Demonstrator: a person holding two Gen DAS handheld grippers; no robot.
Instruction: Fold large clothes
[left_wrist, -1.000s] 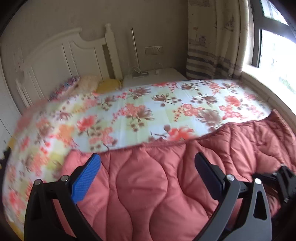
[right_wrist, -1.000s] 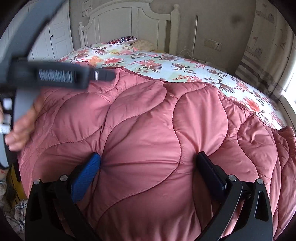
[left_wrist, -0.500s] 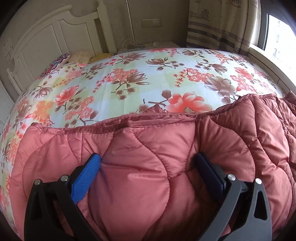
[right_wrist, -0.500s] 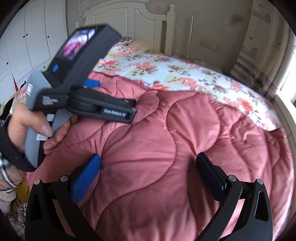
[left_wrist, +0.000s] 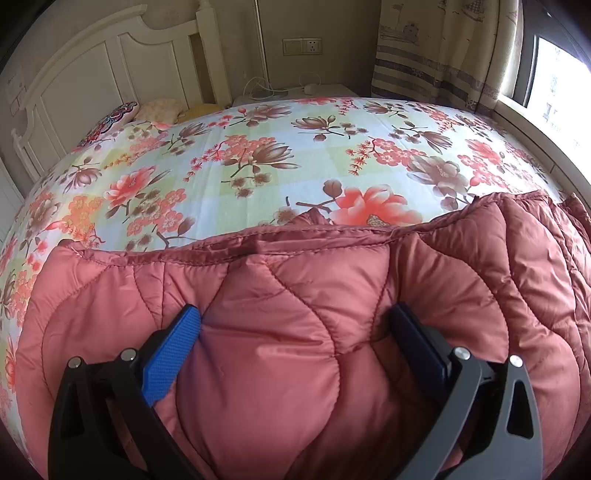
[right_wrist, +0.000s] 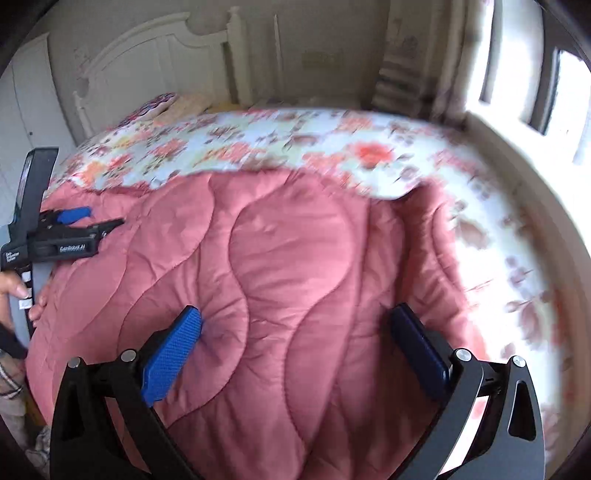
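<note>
Covering the flowered bed (left_wrist: 258, 166), the pink quilted garment (left_wrist: 295, 332) lies flat. Left gripper (left_wrist: 295, 328) and right gripper (right_wrist: 295, 325) both stand spread wide, pads pressing into its padding.

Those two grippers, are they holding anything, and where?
Both the left gripper and right gripper stand wide open, pressing into the top of the pink quilted garment. No hem or edge is pinched; nothing is held.
</note>
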